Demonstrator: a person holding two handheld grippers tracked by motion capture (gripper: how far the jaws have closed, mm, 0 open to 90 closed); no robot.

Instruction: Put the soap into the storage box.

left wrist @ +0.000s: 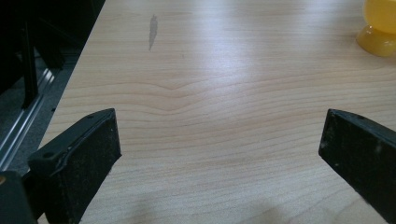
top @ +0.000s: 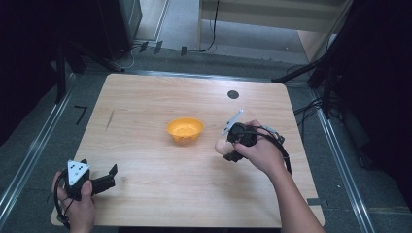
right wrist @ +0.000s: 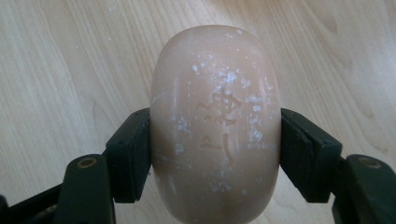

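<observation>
From above, the right gripper [top: 228,148] holds a pale beige oval soap bar [top: 221,145] just right of the small orange plastic bowl [top: 184,130], the left gripper [top: 99,180] idle and gaping; up close, black jaws clamp the soap bar's [right wrist: 215,121] long sides.

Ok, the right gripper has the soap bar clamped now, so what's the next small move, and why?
Probably lift and carry the soap bar left toward the orange bowl. The right gripper is shut on its two sides, low over the table, with the bowl close beside it. The left gripper sits open and far off, so it can wait.
</observation>
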